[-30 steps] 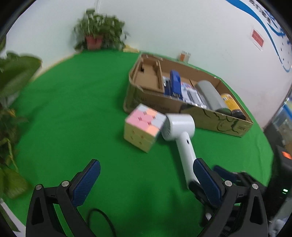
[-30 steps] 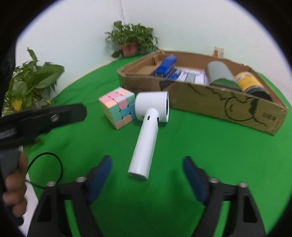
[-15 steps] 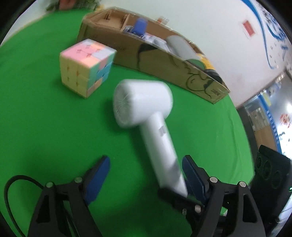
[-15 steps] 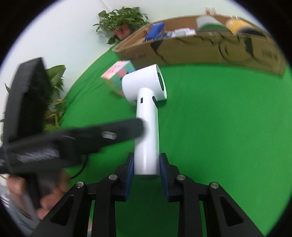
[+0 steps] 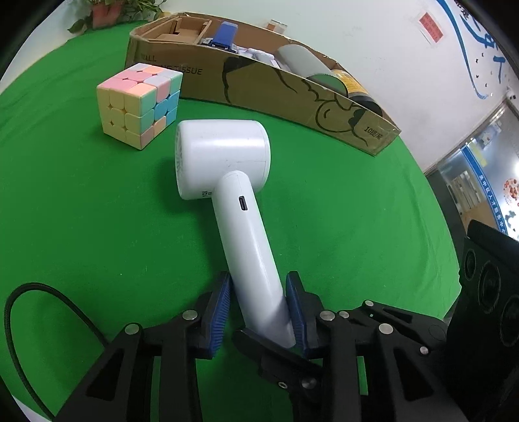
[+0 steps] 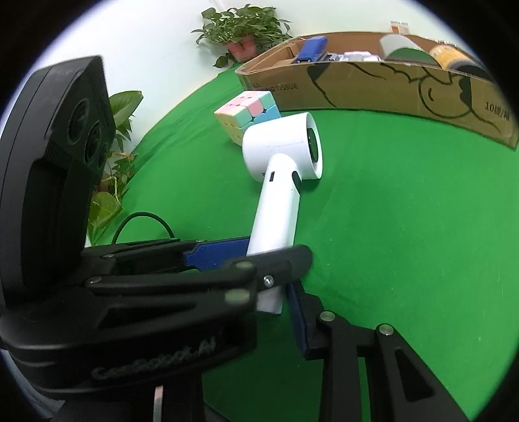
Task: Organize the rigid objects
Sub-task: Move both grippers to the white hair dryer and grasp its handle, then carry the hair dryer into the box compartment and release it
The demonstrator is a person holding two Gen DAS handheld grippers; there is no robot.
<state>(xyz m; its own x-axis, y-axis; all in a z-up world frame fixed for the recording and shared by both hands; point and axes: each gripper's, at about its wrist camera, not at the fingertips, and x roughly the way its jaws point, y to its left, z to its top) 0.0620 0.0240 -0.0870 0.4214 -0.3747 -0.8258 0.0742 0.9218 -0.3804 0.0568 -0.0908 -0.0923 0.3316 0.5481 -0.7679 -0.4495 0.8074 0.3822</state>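
Note:
A white hair-dryer-shaped device [image 5: 227, 181] lies on the green table, its head by a pastel puzzle cube [image 5: 139, 104]. My left gripper [image 5: 259, 311] is shut on the end of its handle, blue pads against both sides. In the right wrist view the device [image 6: 282, 181] points away. My right gripper [image 6: 275, 292] is shut on the same handle end, and the left gripper's body [image 6: 129, 292] covers its left finger. The cardboard box [image 5: 259, 84] holding several items stands behind.
The box also shows in the right wrist view [image 6: 373, 84], with the cube [image 6: 249, 110] in front of it. A black cable [image 5: 29, 311] loops at the near left. Potted plants [image 6: 243, 29] stand at the table's far and left edges.
The right gripper closed on the device's handle first. The left gripper then swung in beside it and has now shut on the same handle end.

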